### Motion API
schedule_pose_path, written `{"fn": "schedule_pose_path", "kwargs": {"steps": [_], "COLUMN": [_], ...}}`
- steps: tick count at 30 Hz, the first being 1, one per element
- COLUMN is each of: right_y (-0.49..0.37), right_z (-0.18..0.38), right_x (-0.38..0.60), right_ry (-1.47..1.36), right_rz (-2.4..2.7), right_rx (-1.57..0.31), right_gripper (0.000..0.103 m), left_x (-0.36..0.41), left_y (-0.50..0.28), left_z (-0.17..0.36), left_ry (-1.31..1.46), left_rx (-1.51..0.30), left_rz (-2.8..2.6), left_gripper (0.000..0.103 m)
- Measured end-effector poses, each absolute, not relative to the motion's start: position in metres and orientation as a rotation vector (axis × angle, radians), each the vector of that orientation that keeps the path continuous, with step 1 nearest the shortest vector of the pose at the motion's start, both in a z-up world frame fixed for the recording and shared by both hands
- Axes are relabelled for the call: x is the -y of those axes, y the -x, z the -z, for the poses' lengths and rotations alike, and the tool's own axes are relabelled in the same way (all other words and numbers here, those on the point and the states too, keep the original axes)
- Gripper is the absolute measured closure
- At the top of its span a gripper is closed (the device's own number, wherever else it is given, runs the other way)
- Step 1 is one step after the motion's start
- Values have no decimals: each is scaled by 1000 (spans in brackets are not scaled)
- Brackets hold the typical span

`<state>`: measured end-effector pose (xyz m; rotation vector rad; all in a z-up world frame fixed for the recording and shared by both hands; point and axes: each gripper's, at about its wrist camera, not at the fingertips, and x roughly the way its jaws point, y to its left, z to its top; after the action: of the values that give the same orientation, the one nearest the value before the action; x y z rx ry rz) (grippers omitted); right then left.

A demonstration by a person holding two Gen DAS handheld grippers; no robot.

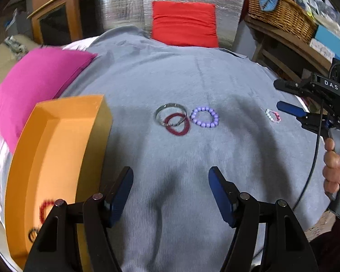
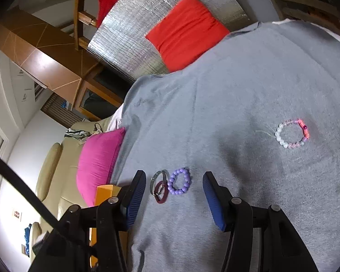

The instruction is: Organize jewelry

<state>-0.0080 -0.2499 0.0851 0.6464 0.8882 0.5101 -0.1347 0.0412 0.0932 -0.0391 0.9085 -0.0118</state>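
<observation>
On the grey cloth point(image 1: 192, 77) lie a silver bangle point(image 1: 159, 113), a dark red ring-shaped band point(image 1: 183, 131) overlapping it, a purple bead bracelet point(image 1: 204, 116) and a white-and-pink bead bracelet point(image 1: 272, 115). They also show in the right wrist view: bangle point(image 2: 155, 178), red band point(image 2: 162, 198), purple bracelet point(image 2: 179, 181), white-and-pink bracelet point(image 2: 292, 133). An orange box point(image 1: 56, 149) at left holds a red bead bracelet point(image 1: 44, 209) and a metal piece point(image 1: 32, 234). My left gripper point(image 1: 171, 192) is open and empty beside the box. My right gripper point(image 2: 174, 200) is open and empty, near the purple bracelet.
A magenta cushion point(image 1: 38, 90) lies left of the cloth and a red cushion point(image 1: 184, 23) at the far edge against silver foil. A wicker basket point(image 1: 281, 13) stands on a wooden shelf at right. The right gripper shows in the left wrist view point(image 1: 283, 95).
</observation>
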Motion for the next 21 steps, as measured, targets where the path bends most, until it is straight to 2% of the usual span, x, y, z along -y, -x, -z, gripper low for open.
{"fn": "schedule_pose_path", "kwargs": {"steps": [15,21], "right_y": [-29,-42], "right_z": [-38,-27], "right_x": [214,213], "right_ry": [-587,-590], "right_rz": [-501,-484], "right_rx": [-1029,-1049], "right_gripper": [49,49], "left_x": [-16,-13], "left_y": [46,14], "left_z": [-67,-52], "left_ry": [-166,-190], "left_rx": [-906,-930], "left_rz": [152,167], "left_gripper": [33,38]}}
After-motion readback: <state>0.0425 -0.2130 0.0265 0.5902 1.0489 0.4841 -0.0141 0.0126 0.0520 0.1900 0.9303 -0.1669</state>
